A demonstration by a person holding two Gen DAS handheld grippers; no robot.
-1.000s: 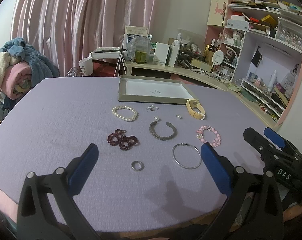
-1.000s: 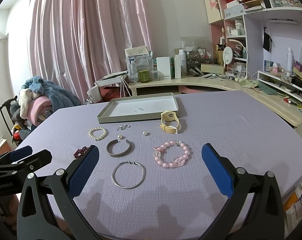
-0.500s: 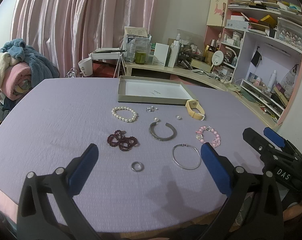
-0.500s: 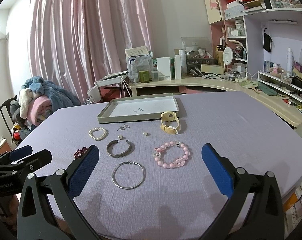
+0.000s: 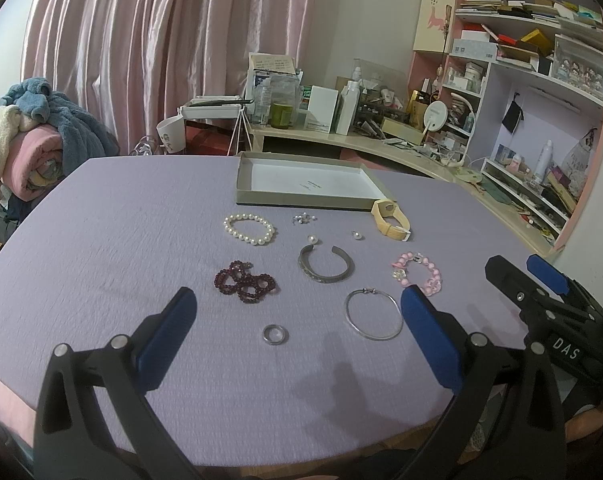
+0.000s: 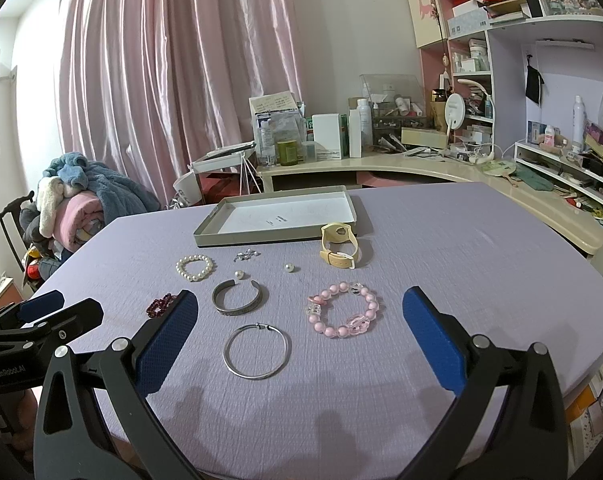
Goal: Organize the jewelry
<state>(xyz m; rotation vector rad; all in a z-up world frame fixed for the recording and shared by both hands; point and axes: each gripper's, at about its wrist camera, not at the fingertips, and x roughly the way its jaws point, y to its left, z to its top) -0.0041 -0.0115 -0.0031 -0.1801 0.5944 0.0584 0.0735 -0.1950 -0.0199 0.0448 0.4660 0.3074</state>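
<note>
both grippers are hovering low over the near edge of the table [image 5: 101, 240], and nothing is sitting between their pads. the left gripper [image 5: 297, 328] is holding its blue fingers [image 5: 165, 340] spread wide, and the right gripper [image 6: 301, 328] is doing the same with its own fingers [image 6: 429, 344]; each one is showing at the side of the other's view.

the jewelry is lying scattered across the middle of the purple cloth, none of it in the box yet. the shallow grey box [image 5: 261, 200] is sitting open towards the far edge. just in front of it, the pearl bracelet [image 5: 248, 229] is lying to the left, a small silver cluster [image 5: 303, 219] in the middle, and the yellow watch [image 6: 338, 245] is standing on its strap close by the box's right corner. two loose pearls [image 6: 289, 267] are resting apart between them. nearer, the open silver cuff [image 6: 237, 300] is lying beside the dark red bead strand [image 5: 245, 280], with the pink bead bracelet [image 6: 343, 314] to the right. closest to the near edge, the thin silver bangle [image 6: 257, 351] and a small ring [image 5: 275, 335] are lying flat, well apart.
</note>
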